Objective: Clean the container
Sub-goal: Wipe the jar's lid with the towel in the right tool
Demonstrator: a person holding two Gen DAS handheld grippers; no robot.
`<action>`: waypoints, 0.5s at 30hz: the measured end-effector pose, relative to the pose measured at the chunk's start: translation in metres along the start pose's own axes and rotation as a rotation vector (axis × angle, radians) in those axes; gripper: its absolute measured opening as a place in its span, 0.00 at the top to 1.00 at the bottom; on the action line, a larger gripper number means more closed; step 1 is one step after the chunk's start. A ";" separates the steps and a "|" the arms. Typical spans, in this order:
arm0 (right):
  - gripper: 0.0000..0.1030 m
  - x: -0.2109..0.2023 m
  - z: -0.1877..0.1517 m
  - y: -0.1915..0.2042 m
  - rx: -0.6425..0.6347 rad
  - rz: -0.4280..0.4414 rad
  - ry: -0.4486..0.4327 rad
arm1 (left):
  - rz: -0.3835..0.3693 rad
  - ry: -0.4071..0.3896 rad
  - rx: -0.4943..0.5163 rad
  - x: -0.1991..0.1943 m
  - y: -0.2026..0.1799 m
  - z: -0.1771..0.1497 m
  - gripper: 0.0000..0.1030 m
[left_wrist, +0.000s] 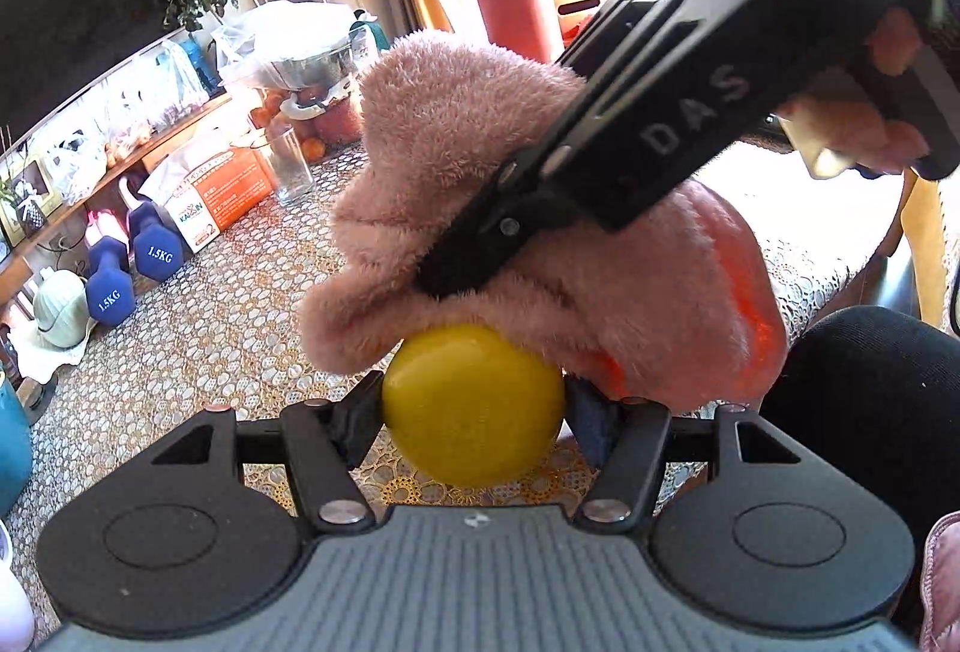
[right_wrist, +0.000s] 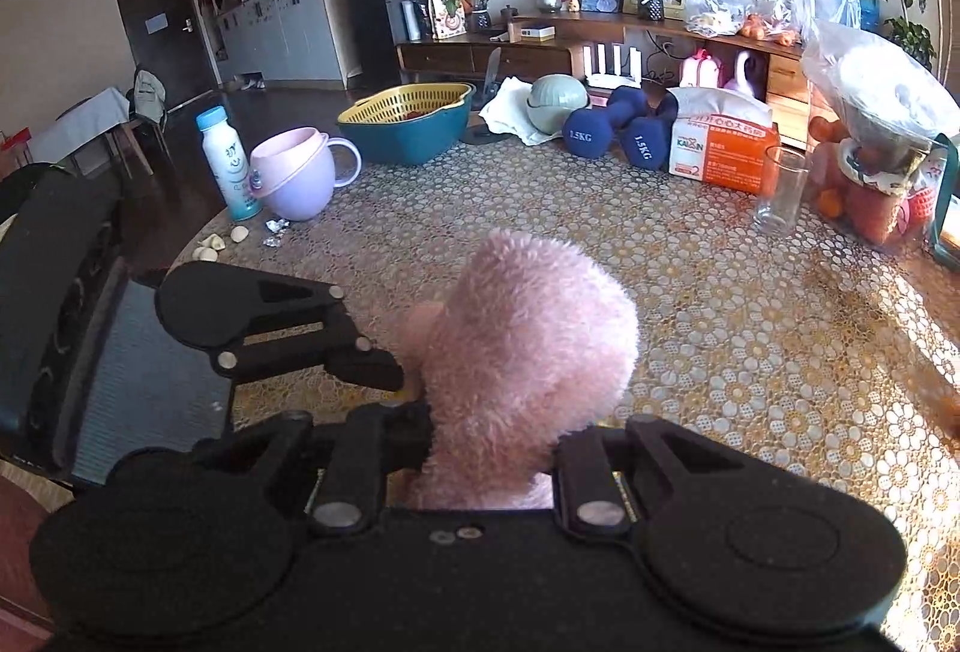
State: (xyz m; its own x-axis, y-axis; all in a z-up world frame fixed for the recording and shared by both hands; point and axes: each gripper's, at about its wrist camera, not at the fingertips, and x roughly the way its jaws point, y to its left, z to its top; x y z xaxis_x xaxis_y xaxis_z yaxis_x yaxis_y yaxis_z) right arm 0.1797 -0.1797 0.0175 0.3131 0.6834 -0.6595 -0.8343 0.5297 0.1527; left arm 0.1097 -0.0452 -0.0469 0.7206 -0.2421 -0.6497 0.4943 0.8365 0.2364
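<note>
My left gripper (left_wrist: 474, 408) is shut on the yellow round end (left_wrist: 468, 436) of an orange container (left_wrist: 762, 304) that lies tilted just above the table. A fluffy pink cloth (left_wrist: 468, 124) is draped over the container and hides most of it. From the upper right, my right gripper (left_wrist: 447, 277) reaches in, shut on the cloth and pressed against the container. In the right wrist view the pink cloth (right_wrist: 528, 346) bulges from between the right gripper (right_wrist: 489, 442) jaws. One of the left gripper's fingers (right_wrist: 360, 364) shows just left of it.
On the patterned tablecloth (right_wrist: 720, 322) stand a glass (right_wrist: 780, 190), an orange box (right_wrist: 720, 148), blue dumbbells (right_wrist: 618, 130), a teal basin (right_wrist: 408, 136), a lilac cup (right_wrist: 300, 178) and a milk bottle (right_wrist: 225, 160). A jar of oranges (right_wrist: 870, 202) is at the right. A person's dark-clad leg (left_wrist: 870, 412) is beside the table.
</note>
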 end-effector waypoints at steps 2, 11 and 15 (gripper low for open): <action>0.84 0.004 -0.001 -0.009 0.007 -0.032 0.017 | -0.003 -0.001 0.007 0.001 0.001 0.001 0.39; 0.84 0.016 -0.016 -0.042 0.080 -0.109 0.064 | -0.025 -0.003 -0.004 0.001 0.007 0.000 0.39; 0.84 0.017 -0.029 -0.055 0.126 -0.135 0.083 | -0.025 -0.007 -0.001 0.000 0.006 -0.001 0.39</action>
State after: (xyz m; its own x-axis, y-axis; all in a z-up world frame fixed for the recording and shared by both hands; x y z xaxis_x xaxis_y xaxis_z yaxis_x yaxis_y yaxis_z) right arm 0.2171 -0.2118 -0.0235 0.3753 0.5612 -0.7377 -0.7225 0.6757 0.1464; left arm 0.1125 -0.0396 -0.0464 0.7112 -0.2663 -0.6505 0.5117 0.8307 0.2194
